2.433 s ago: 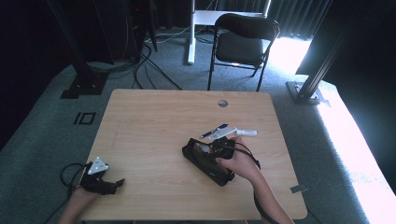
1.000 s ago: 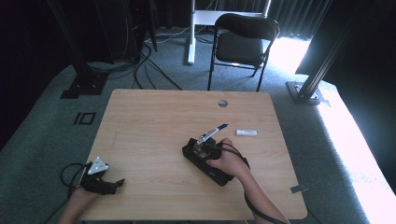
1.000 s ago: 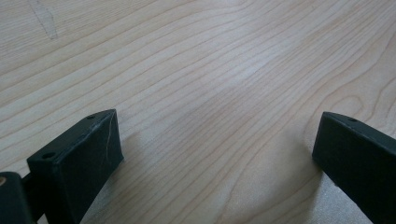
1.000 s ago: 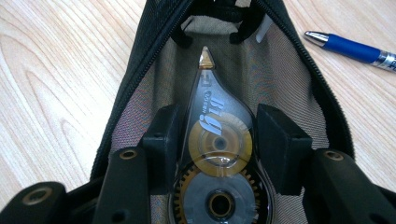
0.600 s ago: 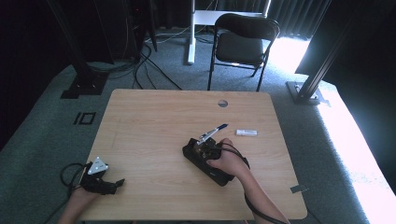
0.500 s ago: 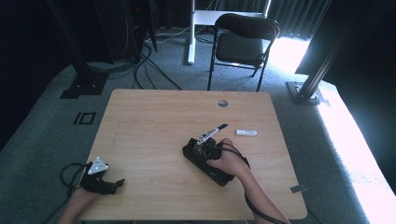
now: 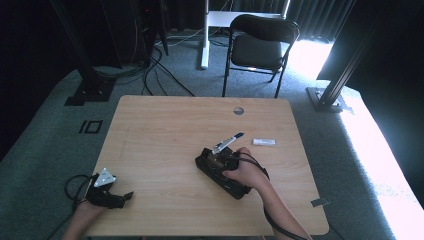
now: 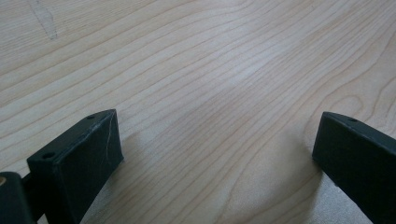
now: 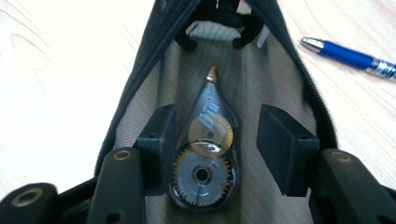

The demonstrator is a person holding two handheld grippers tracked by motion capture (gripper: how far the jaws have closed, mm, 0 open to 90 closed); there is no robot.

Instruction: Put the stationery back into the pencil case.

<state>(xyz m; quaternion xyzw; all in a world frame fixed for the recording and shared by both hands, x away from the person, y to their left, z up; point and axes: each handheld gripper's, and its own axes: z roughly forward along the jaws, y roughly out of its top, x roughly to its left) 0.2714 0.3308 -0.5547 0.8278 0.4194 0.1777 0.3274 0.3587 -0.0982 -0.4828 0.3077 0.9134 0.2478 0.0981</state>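
Note:
A black zip pouch (image 7: 232,186) lies open right of the table's middle. My right gripper (image 7: 224,162) reaches into it, with a hand on top. In the right gripper view the pouch's grey lining (image 9: 273,77) spreads around the right gripper (image 9: 218,125), which is open. A clear correction-tape dispenser (image 9: 208,158) lies flat on the lining between the jaws. It sits against the left jaw, with a gap to the right one. A blue and silver pen (image 9: 348,56) rests on the table beside the pouch (image 7: 228,142). My left gripper (image 7: 122,197) rests open at the front left corner, over bare wood (image 8: 219,140).
A small white oblong item (image 7: 263,142) lies right of the pen. The wooden table (image 7: 165,135) has a round cable hole (image 7: 238,110) near its far edge. A black folding chair (image 7: 260,47) stands beyond the table, with stand legs and cables on the carpet.
My right gripper has come back from beside the pen and the white item and gone down into the pouch. Over the last second it has held still. The left gripper has not moved.

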